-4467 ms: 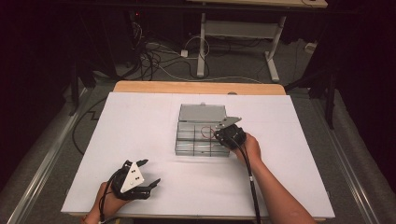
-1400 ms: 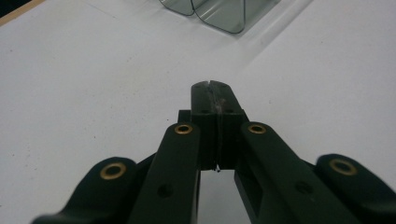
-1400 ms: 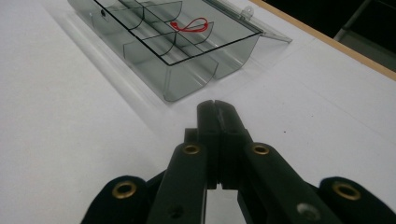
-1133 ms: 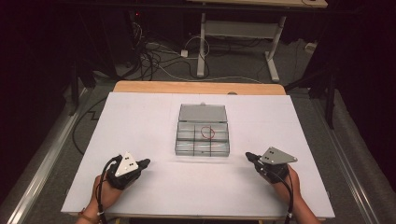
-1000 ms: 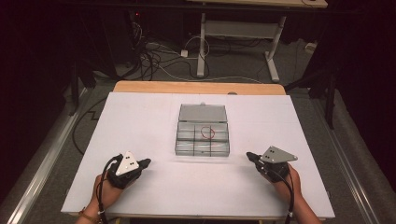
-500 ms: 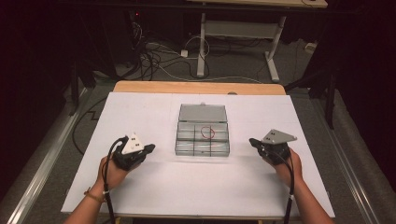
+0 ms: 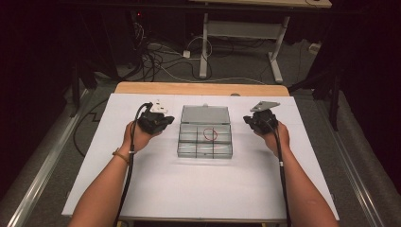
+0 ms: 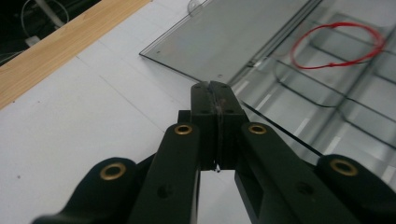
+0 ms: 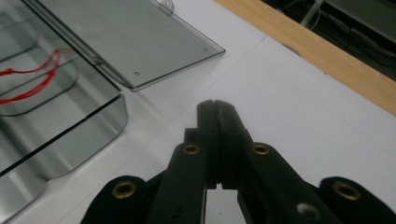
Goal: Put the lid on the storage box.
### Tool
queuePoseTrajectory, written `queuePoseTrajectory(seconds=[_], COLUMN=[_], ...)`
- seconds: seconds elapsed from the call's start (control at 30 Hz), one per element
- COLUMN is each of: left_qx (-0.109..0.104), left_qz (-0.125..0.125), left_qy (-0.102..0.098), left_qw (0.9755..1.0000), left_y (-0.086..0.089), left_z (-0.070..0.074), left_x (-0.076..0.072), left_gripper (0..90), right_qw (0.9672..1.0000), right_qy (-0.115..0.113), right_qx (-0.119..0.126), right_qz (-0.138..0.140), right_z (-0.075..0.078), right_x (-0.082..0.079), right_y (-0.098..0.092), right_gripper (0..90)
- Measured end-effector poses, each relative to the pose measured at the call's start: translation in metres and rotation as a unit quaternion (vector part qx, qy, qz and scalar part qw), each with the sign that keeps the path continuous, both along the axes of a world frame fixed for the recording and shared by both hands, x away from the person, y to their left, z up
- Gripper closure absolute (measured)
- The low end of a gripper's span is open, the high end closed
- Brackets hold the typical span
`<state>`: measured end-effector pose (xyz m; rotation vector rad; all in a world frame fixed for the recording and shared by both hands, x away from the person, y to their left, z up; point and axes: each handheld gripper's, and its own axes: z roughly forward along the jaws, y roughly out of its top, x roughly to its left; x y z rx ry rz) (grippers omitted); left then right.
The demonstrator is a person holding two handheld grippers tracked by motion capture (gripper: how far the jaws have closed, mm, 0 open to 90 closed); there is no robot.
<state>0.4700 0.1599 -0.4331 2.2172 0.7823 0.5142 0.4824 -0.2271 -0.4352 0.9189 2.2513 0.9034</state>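
Lying on the white surface [image 7: 156,189] between the two grippers is a clear plastic box [image 7: 205,142], split into small compartments, with its lid [image 7: 205,115] folded flat open at the far side. A thin red loop [image 7: 210,134], a string or band, rests in one compartment of the row nearest the lid.

The left gripper [image 7: 153,119] is held in the person's left hand [image 7: 135,137], forearm reaching in from the near edge. Its jaws are pressed together with nothing between them, and in the left gripper view the box's lid corner lies just ahead of the tips, the red loop farther ahead and to the right.

The right gripper [image 7: 259,120] sits in the right hand [image 7: 275,137], jaws likewise closed and empty. In the right gripper view the box wall is to the left of the jaws and the lid ahead to the left, apart from the tips.

Whether either gripper touches the surface cannot be told. The box's near part is cut off in both gripper views.
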Motion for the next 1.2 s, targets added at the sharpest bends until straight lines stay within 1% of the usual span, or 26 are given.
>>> queuePoseTrajectory(seconds=[0.07, 0.1, 0.13, 0.17, 0.23, 0.27, 0.3, 0.33, 0.37, 0.43, 0.53, 0.6, 0.77, 0.83, 0.87, 0.9, 0.97, 1.0, 1.07, 1.13, 1.2], left_qx=[-0.003, -0.004, -0.010, -0.010, -0.004, -0.004, -0.002, 0.001, -0.002, 0.001, -0.006, 0.003, -0.003, -0.011, -0.014, -0.015, -0.016, -0.016, -0.015, -0.024, -0.026], left_qz=[0.007, 0.011, 0.015, 0.017, 0.023, 0.025, 0.026, 0.031, 0.034, 0.036, 0.041, 0.041, 0.035, 0.038, 0.039, 0.038, 0.042, 0.042, 0.045, 0.048, 0.055], left_qy=[0.014, 0.017, 0.023, 0.028, 0.029, 0.036, 0.040, 0.043, 0.047, 0.053, 0.062, 0.065, 0.072, 0.071, 0.071, 0.071, 0.068, 0.067, 0.060, 0.052, 0.041], left_qw=[0.9999, 0.9998, 0.9996, 0.9994, 0.9993, 0.9990, 0.9988, 0.9986, 0.9983, 0.9979, 0.9972, 0.9971, 0.9968, 0.9967, 0.9966, 0.9966, 0.9967, 0.9967, 0.9971, 0.9972, 0.9973], left_y=[-0.004, -0.005, -0.007, -0.009, -0.012, -0.013, -0.014, -0.015, -0.015, -0.017, -0.020, -0.024, -0.028, -0.028, -0.028, -0.028, -0.029, -0.029, -0.030, -0.028, -0.028], left_z=[-0.006, -0.009, -0.012, -0.014, -0.020, -0.022, -0.025, -0.027, -0.029, -0.032, -0.037, -0.040, -0.045, -0.046, -0.046, -0.046, -0.046, -0.046, -0.045, -0.043, -0.040], left_x=[0.010, 0.015, 0.019, 0.023, 0.029, 0.032, 0.034, 0.037, 0.039, 0.043, 0.047, 0.049, 0.051, 0.051, 0.052, 0.052, 0.052, 0.052, 0.051, 0.051, 0.050], left_gripper=[87.1, 87.1, 87.2, 87.1, 87.1, 87.1, 87.1, 87.1, 87.1, 87.1, 87.1, 87.1, 87.0, 87.0, 87.1, 87.1, 87.1, 87.1, 87.1, 87.1, 87.1], right_qw=[0.9999, 0.9998, 0.9996, 0.9993, 0.9990, 0.9987, 0.9986, 0.9986, 0.9983, 0.9981, 0.9974, 0.9977, 0.9978, 0.9979, 0.9979, 0.9980, 0.9981, 0.9983, 0.9989, 0.9991, 0.9994], right_qy=[0.013, 0.020, 0.027, 0.034, 0.042, 0.047, 0.049, 0.051, 0.055, 0.059, 0.064, 0.063, 0.064, 0.062, 0.063, 0.061, 0.060, 0.058, 0.047, 0.040, 0.032], right_qx=[-0.002, -0.004, -0.006, -0.004, -0.002, -0.007, -0.012, -0.009, -0.010, -0.013, -0.030, -0.022, -0.013, -0.018, -0.015, -0.016, -0.013, -0.010, 0.001, 0.009, 0.014], right_qz=[-0.005, -0.007, -0.011, -0.015, -0.015, -0.018, -0.015, -0.011, -0.014, -0.013, -0.012, -0.011, -0.005, -0.004, -0.004, -0.002, -0.009, -0.004, -0.003, -0.007, -0.007], right_z=[-0.006, -0.008, -0.011, -0.014, -0.018, -0.020, -0.022, -0.023, -0.025, -0.028, -0.033, -0.033, -0.034, -0.034, -0.034, -0.034, -0.034, -0.034, -0.033, -0.031, -0.029], right_x=[0.009, 0.013, 0.017, 0.021, 0.027, 0.030, 0.032, 0.035, 0.038, 0.042, 0.047, 0.050, 0.053, 0.052, 0.053, 0.053, 0.052, 0.052, 0.051, 0.049, 0.047], right_y=[0.005, 0.008, 0.010, 0.012, 0.016, 0.018, 0.021, 0.023, 0.025, 0.031, 0.041, 0.042, 0.047, 0.048, 0.048, 0.049, 0.051, 0.051, 0.052, 0.053, 0.053], right_gripper=[90.0, 90.0, 90.0, 90.0, 90.0, 90.0, 90.0, 90.0, 90.0, 90.0, 90.0, 90.0, 90.0, 90.0, 90.0, 90.0, 90.0, 90.0, 90.0, 90.0, 90.0])
